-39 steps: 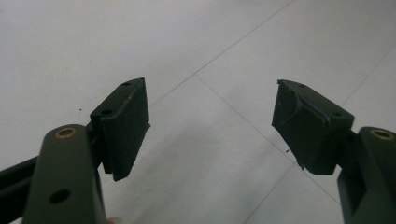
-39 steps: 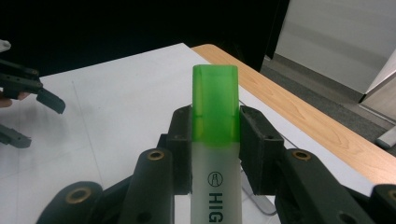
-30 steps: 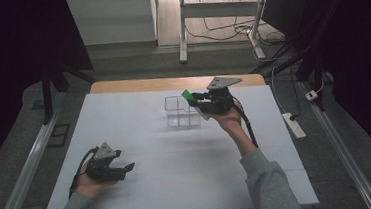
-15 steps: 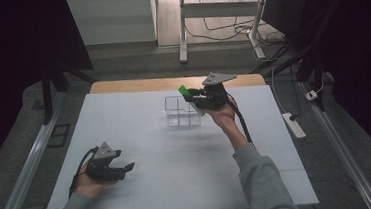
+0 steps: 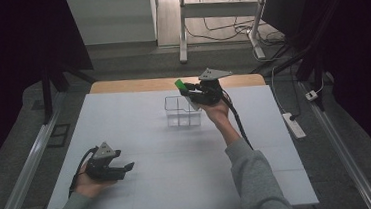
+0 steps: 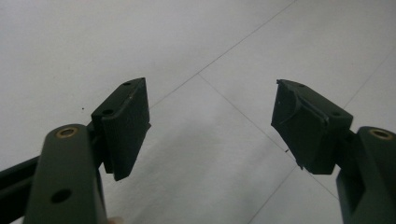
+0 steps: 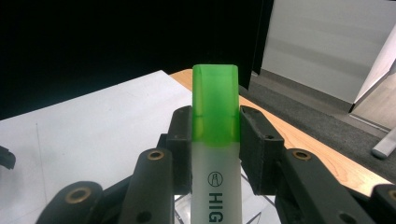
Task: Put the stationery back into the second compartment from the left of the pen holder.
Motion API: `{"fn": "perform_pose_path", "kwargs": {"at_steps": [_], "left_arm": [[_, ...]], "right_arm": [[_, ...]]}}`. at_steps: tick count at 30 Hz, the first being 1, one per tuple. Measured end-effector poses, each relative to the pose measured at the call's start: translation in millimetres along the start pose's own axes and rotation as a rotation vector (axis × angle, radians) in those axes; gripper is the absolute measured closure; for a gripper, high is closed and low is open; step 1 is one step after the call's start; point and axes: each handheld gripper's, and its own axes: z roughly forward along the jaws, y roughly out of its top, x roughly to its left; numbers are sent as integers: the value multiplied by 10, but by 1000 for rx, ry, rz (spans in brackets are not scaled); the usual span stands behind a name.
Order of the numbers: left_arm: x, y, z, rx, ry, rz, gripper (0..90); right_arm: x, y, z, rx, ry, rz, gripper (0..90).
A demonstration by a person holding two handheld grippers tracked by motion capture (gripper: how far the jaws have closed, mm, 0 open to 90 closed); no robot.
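A green-capped highlighter [image 5: 180,84] with a frosted white barrel is clamped in my right gripper [image 5: 186,90], held in the air over the far edge of a clear divided box [image 5: 173,99]. In the right gripper view the highlighter [image 7: 215,116] points up and away, with the right gripper [image 7: 215,135] shut on it just below the cap and the box's clear wall [image 7: 261,212] below. My left gripper [image 5: 127,167] rests near the table's front left, held in a hand. In its own view the left gripper [image 6: 210,126] stands open with only white tabletop between the jaws.
The white table surface [image 5: 141,138] spreads around the box, with a wooden strip [image 5: 122,86] along its far edge. A power strip [image 5: 294,124] lies on the floor to the right. Metal rails [image 5: 23,172] run along both sides, and desk legs stand behind.
My right gripper has carried the highlighter a little farther away and to the left, over the box's far side. The left gripper has stayed where it was.
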Motion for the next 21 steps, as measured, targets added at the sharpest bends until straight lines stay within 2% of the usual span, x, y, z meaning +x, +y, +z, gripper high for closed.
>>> {"fn": "perform_pose_path", "kwargs": {"at_steps": [11, 16, 21], "left_arm": [[-11, 0, 3, 3, 1, 5, 274], [-4, -5, 4, 7, -1, 6, 274], [-2, -8, 4, 6, -2, 7, 274]], "right_arm": [[-4, 19, 157, -21, 1, 16, 662], [-7, 33, 258, -10, -1, 7, 661], [-7, 43, 347, -37, 4, 4, 661]]}}
